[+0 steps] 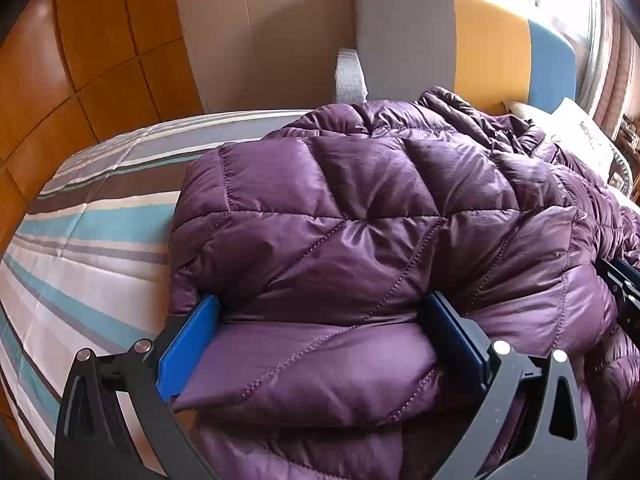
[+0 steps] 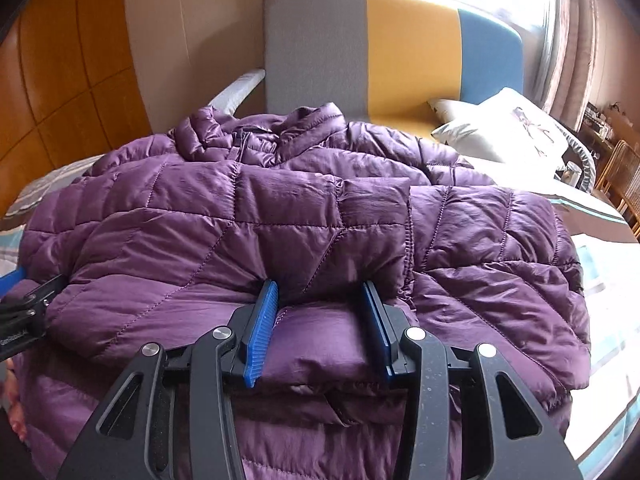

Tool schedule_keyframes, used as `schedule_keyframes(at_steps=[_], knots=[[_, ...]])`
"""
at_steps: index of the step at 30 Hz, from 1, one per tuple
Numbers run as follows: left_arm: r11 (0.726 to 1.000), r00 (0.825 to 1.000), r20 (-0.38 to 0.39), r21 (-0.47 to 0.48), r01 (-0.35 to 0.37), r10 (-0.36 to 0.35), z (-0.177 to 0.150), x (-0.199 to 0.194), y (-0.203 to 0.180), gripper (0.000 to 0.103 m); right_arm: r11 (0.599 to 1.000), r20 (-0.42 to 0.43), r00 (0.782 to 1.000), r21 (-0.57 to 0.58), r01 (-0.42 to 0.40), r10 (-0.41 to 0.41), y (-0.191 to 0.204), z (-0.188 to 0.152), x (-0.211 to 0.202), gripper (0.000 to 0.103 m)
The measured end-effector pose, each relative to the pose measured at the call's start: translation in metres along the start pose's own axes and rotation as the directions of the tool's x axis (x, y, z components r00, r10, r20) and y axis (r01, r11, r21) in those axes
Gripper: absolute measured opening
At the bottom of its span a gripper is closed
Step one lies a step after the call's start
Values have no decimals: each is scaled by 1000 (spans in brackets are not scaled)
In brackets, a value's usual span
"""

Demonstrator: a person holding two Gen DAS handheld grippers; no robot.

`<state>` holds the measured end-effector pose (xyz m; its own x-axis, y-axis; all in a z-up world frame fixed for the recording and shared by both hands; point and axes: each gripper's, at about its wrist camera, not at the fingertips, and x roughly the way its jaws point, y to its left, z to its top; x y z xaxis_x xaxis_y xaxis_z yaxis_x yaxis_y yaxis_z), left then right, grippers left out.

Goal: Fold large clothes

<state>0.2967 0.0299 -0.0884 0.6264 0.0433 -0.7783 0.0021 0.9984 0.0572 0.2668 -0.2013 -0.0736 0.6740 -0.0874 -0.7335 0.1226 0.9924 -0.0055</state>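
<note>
Now the puffy purple jacket [image 2: 280, 216] sprawls across the striped bed [image 1: 92, 240], looking light, soft and slick, best pinched at its quilted hem fold, where the right gripper [image 2: 320, 328] is clamped, while the left gripper [image 1: 320, 344] gapes wide around fabric, unpressed.

A large purple quilted puffer jacket [image 2: 304, 220] lies spread across a bed, its shiny fabric puffed up between diagonal stitched seams. The collar end is bunched and rumpled at the far side, toward the headboard. The near hem is doubled over on itself in a thick padded fold. A vertical seam or zip line runs down the right-hand part.
</note>
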Motion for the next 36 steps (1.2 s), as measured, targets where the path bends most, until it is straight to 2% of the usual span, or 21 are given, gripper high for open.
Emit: schedule_keyframes(at_steps=[4, 10, 14, 15, 16, 17, 19, 26, 33, 36], knots=[[1000, 1000, 20, 17, 8, -8, -4, -14, 2, 101, 1000, 7, 1000, 23, -15, 15, -6, 0, -17, 42], [997, 997, 80, 81, 15, -22, -38, -54, 2, 101, 999, -7, 999, 24, -37, 37, -11, -17, -52, 42], [991, 996, 37, 108, 73, -77, -60, -69, 5, 101, 997, -43, 998, 60, -51, 54, -18, -36, -66, 42], [991, 996, 32, 106, 85, -89, -66, -72, 7, 101, 996, -46, 998, 78, -47, 51, -22, -42, -71, 44], [990, 994, 23, 95, 100, -102, -75, -77, 11, 101, 995, -47, 998, 87, -40, 44, -23, -48, -76, 51], [991, 994, 14, 86, 106, -108, -78, -76, 12, 101, 995, -48, 998, 92, -35, 40, -25, -53, -80, 52], [990, 991, -12, 48, 135, -135, -91, -83, 20, 101, 996, -51, 998, 84, -24, 28, -29, -64, -88, 52], [988, 988, 0, -17, 154, -154, -125, -98, 34, 101, 989, -72, 997, 143, -20, 31, -49, -97, -114, 52], [981, 980, 33, -4, 196, -196, -145, -115, 41, 101, 987, -67, 997, 158, -12, 23, -72, -132, -145, 52], [982, 981, 48, 20, 190, -190, -148, -128, 49, 100, 988, -57, 998, 152, -6, 14, -84, -145, -162, 52]])
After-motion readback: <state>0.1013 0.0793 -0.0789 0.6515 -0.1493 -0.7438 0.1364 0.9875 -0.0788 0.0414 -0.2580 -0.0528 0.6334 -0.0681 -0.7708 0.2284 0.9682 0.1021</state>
